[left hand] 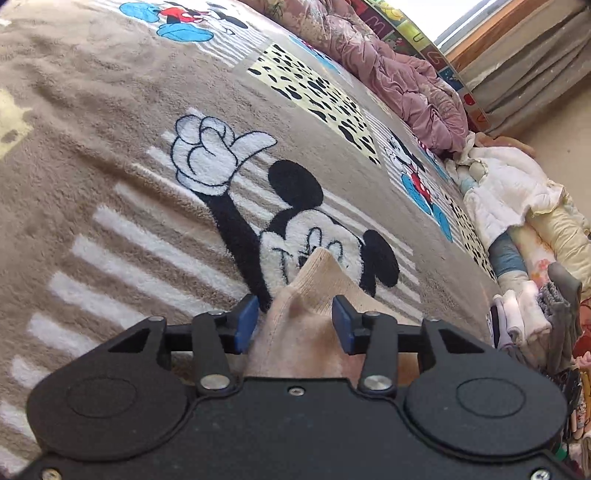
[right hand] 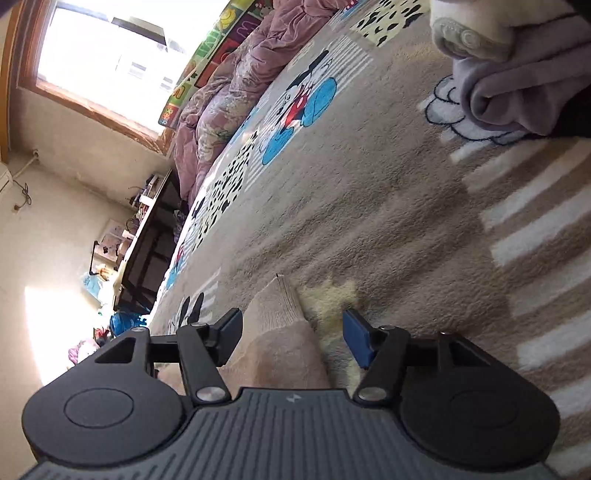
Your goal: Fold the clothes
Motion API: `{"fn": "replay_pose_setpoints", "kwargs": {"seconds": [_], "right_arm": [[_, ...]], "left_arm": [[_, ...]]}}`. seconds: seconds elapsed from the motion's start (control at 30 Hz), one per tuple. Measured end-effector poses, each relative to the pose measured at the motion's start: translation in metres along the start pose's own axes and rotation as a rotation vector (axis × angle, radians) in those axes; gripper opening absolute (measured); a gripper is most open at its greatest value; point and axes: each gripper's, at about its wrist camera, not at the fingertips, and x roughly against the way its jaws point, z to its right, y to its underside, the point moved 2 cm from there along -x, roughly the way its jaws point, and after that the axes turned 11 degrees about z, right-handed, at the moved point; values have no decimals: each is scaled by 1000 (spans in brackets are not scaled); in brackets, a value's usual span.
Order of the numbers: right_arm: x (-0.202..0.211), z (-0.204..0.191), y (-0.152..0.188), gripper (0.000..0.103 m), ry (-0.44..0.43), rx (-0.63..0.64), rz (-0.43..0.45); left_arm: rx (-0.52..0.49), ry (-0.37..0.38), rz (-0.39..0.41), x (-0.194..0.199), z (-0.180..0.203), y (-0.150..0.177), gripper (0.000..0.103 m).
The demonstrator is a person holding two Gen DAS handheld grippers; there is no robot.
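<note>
Left gripper [left hand: 294, 325] open, beige garment [left hand: 306, 332] loose between its pads. Right gripper [right hand: 291, 338] open too, over the garment's corner on the blanket [right hand: 388, 206].

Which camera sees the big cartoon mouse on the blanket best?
The left wrist view. The mouse lies right in the middle, with its ears, face and raised white glove sharp, though a beige garment hides its chin. The right wrist view shows only a bit of white glove behind a purple cloth.

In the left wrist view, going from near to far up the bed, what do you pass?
Left gripper → beige garment corner between its fingers → big mouse face → white gloved hand → spotted yellow patch → blue and red cartoon.
</note>
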Motion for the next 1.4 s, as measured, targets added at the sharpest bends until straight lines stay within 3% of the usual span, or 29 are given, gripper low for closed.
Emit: {"fn": "replay_pose_setpoints", "kwargs": {"seconds": [0.07,0.1,0.17,0.3,0.33,0.4,0.47,0.53,0.67,0.77,0.83,0.87,0.93,1.0,1.03,1.1,1.13,1.23,1.3,1.4], "right_arm": [[-8,-10,6,52,-13,44,-46],[-12,-13,9,41,-18,50,-64],[-13,-19,12,17,-44,61,-65],[38,-53,3,16,-131,116,144],[40,-58,1,16,-97,192,169],[16,-42,3,16,28,241,85],[4,-25,7,14,58,220,65],[-7,-8,11,14,86,200,47],[-2,-7,17,15,77,212,76],[11,-29,13,32,156,301,151],[28,-46,6,32,212,383,212],[36,-55,5,32,216,423,237],[40,-73,11,32,125,450,221],[43,-91,17,32,37,476,199],[32,-94,26,32,23,481,141],[5,-85,46,30,100,512,11],[-11,-75,62,25,218,599,-62],[3,-70,60,13,199,571,-2],[19,-77,57,19,207,560,17],[54,-88,62,28,155,558,82]], "left_arm": [[-50,-30,-8,-5,7,2,25],[-72,-35,-9,-6,10,3,12],[-103,-30,1,-4,15,4,5],[-63,81,111,19,20,-2,5],[-58,73,112,17,19,-3,5],[-62,4,54,-3,11,1,5],[-30,-21,23,-16,-4,8,7],[35,5,26,-15,-15,7,9],[-19,-19,47,-9,-8,6,13],[-96,-87,122,10,3,0,24],[-138,-137,182,29,8,-5,25],[-150,-123,199,37,13,-6,25],[-159,-51,212,47,25,-3,25],[-197,43,158,42,44,9,27],[-239,27,122,32,51,18,28],[-364,-114,36,0,59,42,34],[-427,-165,39,-9,61,52,35],[-425,-190,69,3,71,52,36],[-447,-192,91,22,79,56,45],[-426,-154,95,53,90,71,45]]}}
